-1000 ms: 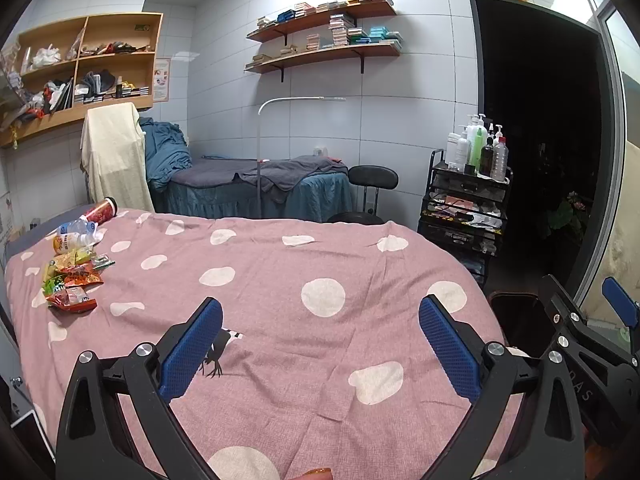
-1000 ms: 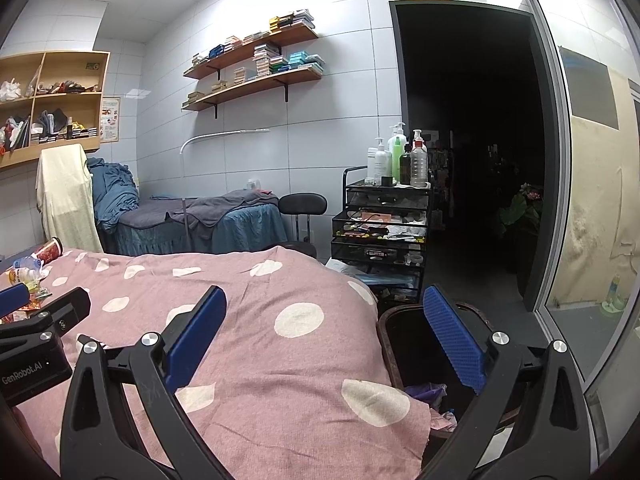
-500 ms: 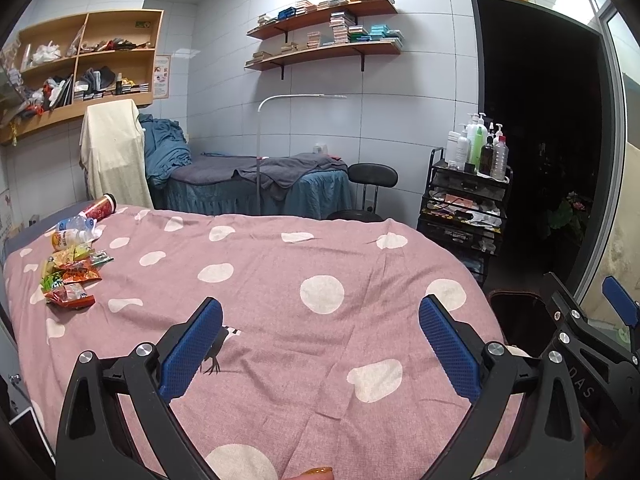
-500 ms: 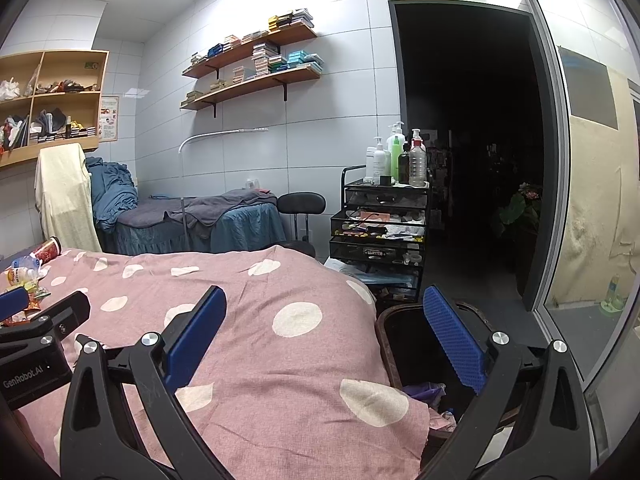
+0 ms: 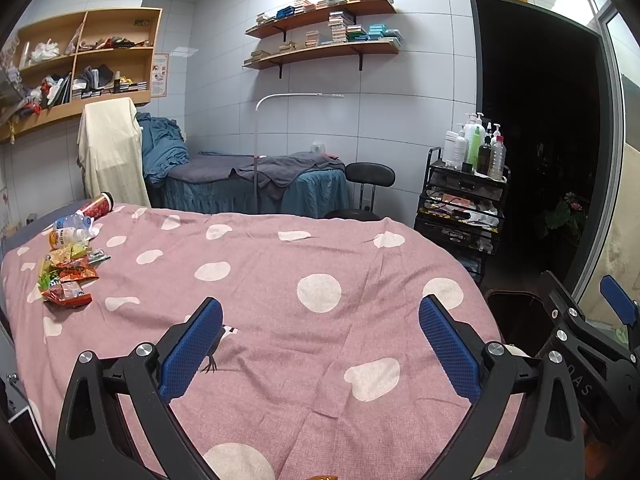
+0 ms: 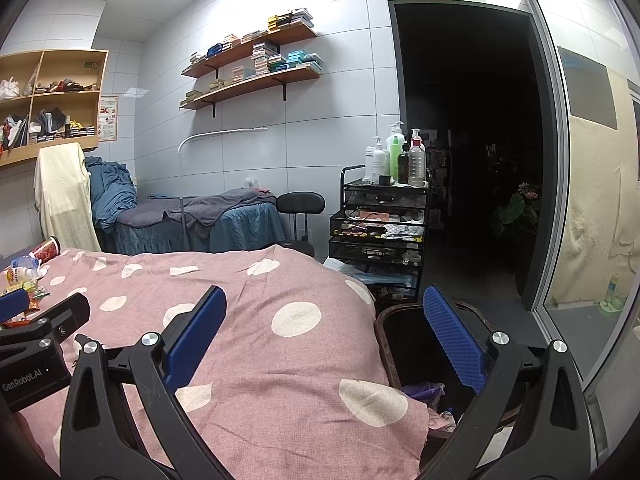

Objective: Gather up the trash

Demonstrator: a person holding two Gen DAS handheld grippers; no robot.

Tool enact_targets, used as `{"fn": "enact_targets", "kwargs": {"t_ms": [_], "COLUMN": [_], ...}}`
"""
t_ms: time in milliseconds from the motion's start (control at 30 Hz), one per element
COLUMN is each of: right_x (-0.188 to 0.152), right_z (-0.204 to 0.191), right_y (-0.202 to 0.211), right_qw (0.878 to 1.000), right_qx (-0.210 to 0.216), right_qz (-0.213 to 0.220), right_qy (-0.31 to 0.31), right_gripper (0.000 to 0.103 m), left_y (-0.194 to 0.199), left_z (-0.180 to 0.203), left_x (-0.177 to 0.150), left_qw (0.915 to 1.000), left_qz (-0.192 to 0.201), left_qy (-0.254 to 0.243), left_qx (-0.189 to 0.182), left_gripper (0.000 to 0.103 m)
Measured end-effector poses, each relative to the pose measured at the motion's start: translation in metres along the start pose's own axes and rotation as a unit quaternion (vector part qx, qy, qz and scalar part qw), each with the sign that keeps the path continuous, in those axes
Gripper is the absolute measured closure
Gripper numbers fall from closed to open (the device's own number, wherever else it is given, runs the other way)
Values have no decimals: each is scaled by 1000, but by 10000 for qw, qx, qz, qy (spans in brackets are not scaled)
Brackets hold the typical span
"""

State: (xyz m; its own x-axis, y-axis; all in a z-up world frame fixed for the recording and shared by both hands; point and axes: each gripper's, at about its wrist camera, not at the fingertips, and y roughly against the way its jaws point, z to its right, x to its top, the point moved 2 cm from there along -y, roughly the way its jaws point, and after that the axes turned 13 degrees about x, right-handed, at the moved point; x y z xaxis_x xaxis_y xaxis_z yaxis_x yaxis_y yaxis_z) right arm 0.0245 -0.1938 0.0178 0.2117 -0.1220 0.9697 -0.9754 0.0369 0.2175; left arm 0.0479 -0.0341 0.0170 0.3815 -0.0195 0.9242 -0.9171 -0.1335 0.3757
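Observation:
A heap of trash lies at the far left of the pink spotted bed cover (image 5: 320, 256): snack wrappers (image 5: 66, 280), plastic bottles (image 5: 70, 230) and a red cup (image 5: 96, 206). It also shows small in the right wrist view (image 6: 24, 272). My left gripper (image 5: 320, 340) is open and empty above the middle of the bed, well short of the heap. My right gripper (image 6: 324, 336) is open and empty at the bed's right edge, over the dark trash bin (image 6: 404, 332), which holds some rubbish.
A black trolley (image 6: 380, 232) with bottles stands behind the bin. A black stool (image 5: 368, 184) and a blue massage bed (image 5: 256, 184) are beyond the pink bed. A dark doorway and a glass door are at right.
Both views have shifted very slightly; the trash heap sits a bit further left and up in the left wrist view. Both grippers stay open and empty.

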Motion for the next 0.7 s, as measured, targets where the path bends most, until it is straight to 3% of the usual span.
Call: {"fn": "enact_targets", "kwargs": {"t_ms": [700], "right_x": [-1], "right_z": [4], "right_y": [1], "right_qw": [10000], "right_qx": [-10], "right_qz": [-31], "right_qy": [7], "right_gripper": [6], "left_y": [0], "left_z": [1], "left_x": [-2], "left_qw": [10000], "left_qz": [-14], "left_qy": [19], "left_qx": [11], "left_gripper": [5]}}
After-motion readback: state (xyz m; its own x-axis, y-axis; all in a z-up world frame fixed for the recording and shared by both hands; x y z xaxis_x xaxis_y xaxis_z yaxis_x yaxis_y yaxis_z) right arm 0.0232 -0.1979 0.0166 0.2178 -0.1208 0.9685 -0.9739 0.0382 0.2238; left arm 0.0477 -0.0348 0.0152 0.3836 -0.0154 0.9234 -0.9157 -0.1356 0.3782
